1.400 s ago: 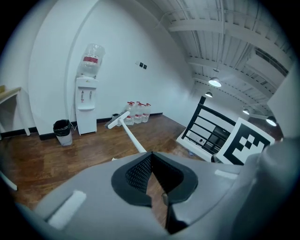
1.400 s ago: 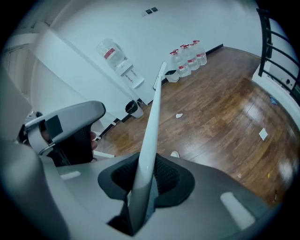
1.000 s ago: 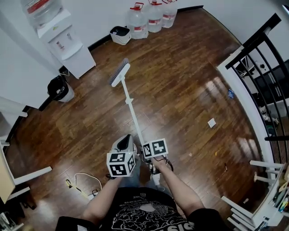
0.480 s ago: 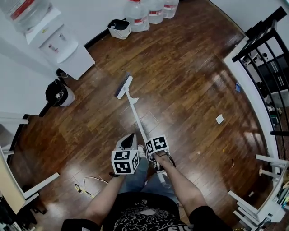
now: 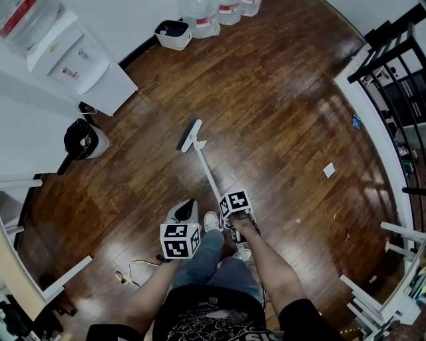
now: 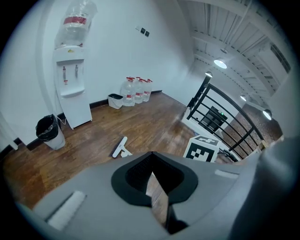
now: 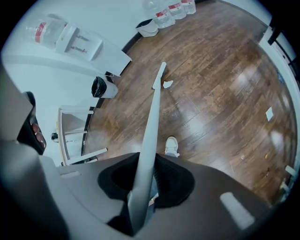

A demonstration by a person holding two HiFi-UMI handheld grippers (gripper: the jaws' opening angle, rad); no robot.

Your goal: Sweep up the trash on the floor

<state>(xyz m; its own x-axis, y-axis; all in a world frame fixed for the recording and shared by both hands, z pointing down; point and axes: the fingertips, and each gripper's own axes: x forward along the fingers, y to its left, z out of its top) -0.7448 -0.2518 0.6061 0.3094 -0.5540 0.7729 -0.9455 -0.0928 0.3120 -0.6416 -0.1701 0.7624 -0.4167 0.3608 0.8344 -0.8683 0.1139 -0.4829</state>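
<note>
My right gripper (image 5: 231, 214) is shut on the white handle of a broom (image 5: 208, 172), whose head (image 5: 192, 136) rests on the wooden floor ahead of me. In the right gripper view the handle (image 7: 149, 140) runs out between the jaws to the head (image 7: 159, 75), with a white scrap (image 7: 167, 84) beside it. My left gripper (image 5: 184, 214) hangs next to the right one, its jaws closed to a slit with nothing seen in them. A white paper scrap (image 5: 329, 170), a blue scrap (image 5: 356, 122) and small crumbs (image 5: 297, 220) lie to the right.
A water dispenser (image 5: 80, 60), a black bin (image 5: 83, 140), a white tub (image 5: 173, 33) and water bottles (image 5: 200, 16) line the far wall. A black railing (image 5: 393, 73) bounds the right. A cable (image 5: 136, 270) lies at lower left. My shoe (image 5: 212, 221) stands by the grippers.
The broom head has been drawn back across the floor toward me. Both grippers stay close together, and the right one keeps its hold on the handle.
</note>
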